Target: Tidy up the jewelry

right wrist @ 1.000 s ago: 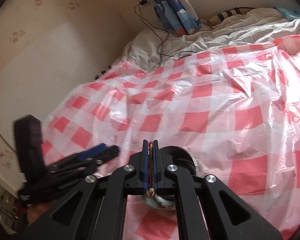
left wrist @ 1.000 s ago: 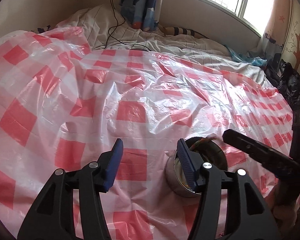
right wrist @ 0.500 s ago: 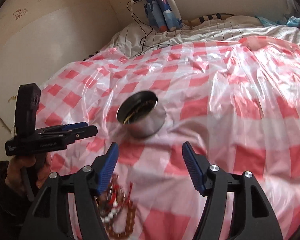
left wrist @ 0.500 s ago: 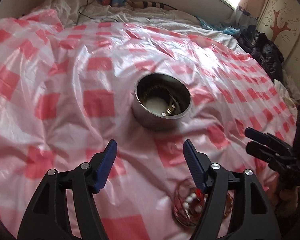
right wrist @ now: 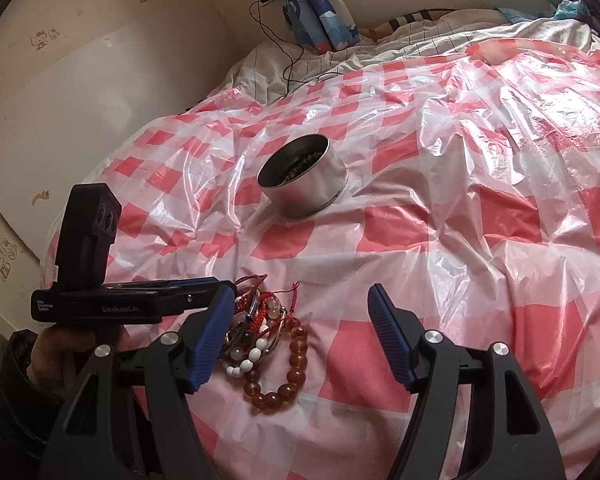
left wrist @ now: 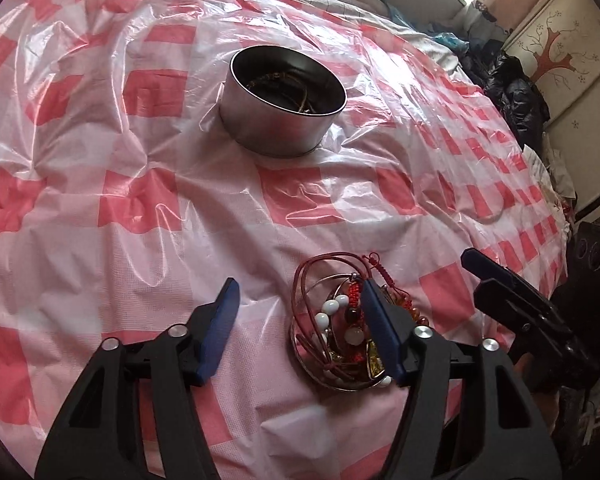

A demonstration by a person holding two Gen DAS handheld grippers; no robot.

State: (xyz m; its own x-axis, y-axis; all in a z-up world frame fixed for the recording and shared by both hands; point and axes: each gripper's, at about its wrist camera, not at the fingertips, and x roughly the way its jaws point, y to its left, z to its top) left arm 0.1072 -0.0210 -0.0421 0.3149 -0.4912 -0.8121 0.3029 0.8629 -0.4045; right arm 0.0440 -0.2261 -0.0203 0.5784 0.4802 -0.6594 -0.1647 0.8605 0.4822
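Item 1, jewelry pile (right wrist: 266, 338): tangle of bracelets on the bed, near edge, well apart from the tin. We count an amber bead bracelet (right wrist: 278, 376), a white bead strand (right wrist: 248, 358), red cords (left wrist: 320, 280) w/ knotted tassels, and thin metal bangles (left wrist: 332, 380). All interlaced; separate pieces hard to tell.

Item 2, round metal tin (left wrist: 286, 100): upright, open-topped, farther up the bed. Some chain or cord already inside; exact contents too dark to tell.

Item 3, left tongs (left wrist: 300, 336): spread wide, empty. One blade lies over the pile's right side in the left wrist view; contact cannot be told.

Item 4, right tongs (right wrist: 300, 332): spread wide, empty, low above the sheet just right of the pile, left blade at its edge.

Item 5, plastic sheet (right wrist: 480, 208): red-white check, thin, crinkled, laid over the bed; bedding (right wrist: 380, 52) and a black cable (right wrist: 292, 60) beyond.

Risks, our judgement:
- Cords loop through bangles, so pinching one piece prob. drags several; extras may drop off on the way to the tin.
- Round glossy beads may squirt out of flat blades if pinched off-centre.
- Low approach could nip the slack sheet along w/ a bracelet, tugging the sheet and tipping or shifting the tin on the soft bed.
- Both tongs crowd one small pile; blades may knock each other.
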